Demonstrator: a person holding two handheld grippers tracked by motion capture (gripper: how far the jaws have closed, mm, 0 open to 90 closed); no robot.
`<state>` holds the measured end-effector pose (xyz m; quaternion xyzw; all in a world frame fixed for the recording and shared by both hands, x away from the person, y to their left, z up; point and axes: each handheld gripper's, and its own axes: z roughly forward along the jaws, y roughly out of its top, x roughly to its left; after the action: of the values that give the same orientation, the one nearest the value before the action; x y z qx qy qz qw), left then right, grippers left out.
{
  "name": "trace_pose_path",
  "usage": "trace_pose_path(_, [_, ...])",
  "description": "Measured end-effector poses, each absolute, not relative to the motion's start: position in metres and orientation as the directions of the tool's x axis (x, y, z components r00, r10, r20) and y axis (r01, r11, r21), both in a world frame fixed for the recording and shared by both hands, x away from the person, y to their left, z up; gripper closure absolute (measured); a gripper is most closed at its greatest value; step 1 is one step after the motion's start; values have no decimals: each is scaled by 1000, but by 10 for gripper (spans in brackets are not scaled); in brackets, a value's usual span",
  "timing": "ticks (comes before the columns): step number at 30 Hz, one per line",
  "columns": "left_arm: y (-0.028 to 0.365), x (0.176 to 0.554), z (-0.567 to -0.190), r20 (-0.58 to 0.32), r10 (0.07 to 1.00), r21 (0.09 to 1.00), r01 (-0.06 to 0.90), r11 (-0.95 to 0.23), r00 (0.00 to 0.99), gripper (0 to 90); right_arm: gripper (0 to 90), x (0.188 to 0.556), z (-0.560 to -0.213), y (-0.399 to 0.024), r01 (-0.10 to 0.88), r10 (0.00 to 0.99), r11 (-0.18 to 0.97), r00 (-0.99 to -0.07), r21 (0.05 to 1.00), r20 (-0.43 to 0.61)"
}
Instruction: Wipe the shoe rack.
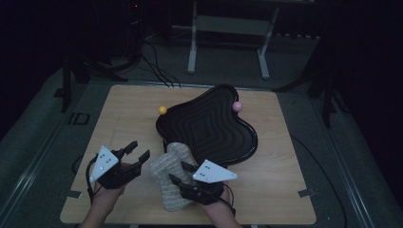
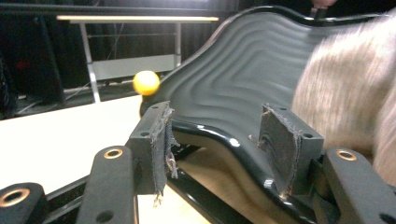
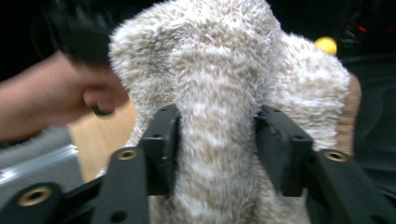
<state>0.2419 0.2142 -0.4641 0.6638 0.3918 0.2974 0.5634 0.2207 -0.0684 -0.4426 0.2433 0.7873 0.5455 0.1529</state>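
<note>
Fuzzy beige-and-white cloth (image 1: 170, 178) is lying bunched on the wooden table (image 1: 280, 190), at its near edge, with its far end touching the front rim of the black wavy tray (image 1: 209, 126).

Going from left to right in the high view: the left gripper (image 1: 138, 153) is hovering just left of the cloth, its jaws standing apart with nothing between them; in the left gripper view the worn pads (image 2: 163, 140) are framing only the tray's glossy rim. A yellow ball (image 1: 162, 109) is sitting on the table against the tray's left edge. Next, the right gripper (image 1: 179, 172) is lying over the cloth. In the right gripper view a thick fold of the cloth (image 3: 215, 140) is sitting between its parted jaws; whether the pads are pressing on it I cannot tell. A pink ball (image 1: 237, 106) is resting at the tray's far right rim.
</note>
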Motion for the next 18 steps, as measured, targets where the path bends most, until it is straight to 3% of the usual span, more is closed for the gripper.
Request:
trace_pose_path(4, [221, 266, -461, -25, 852, 984, 165, -73, 523, 434, 433, 219, -452, -58, 226, 572, 296, -820, 928, 17])
trace_pose_path(18, [208, 371, -462, -46, 821, 971, 218, -97, 569, 423, 441, 219, -451, -57, 239, 576, 307, -817, 921, 20])
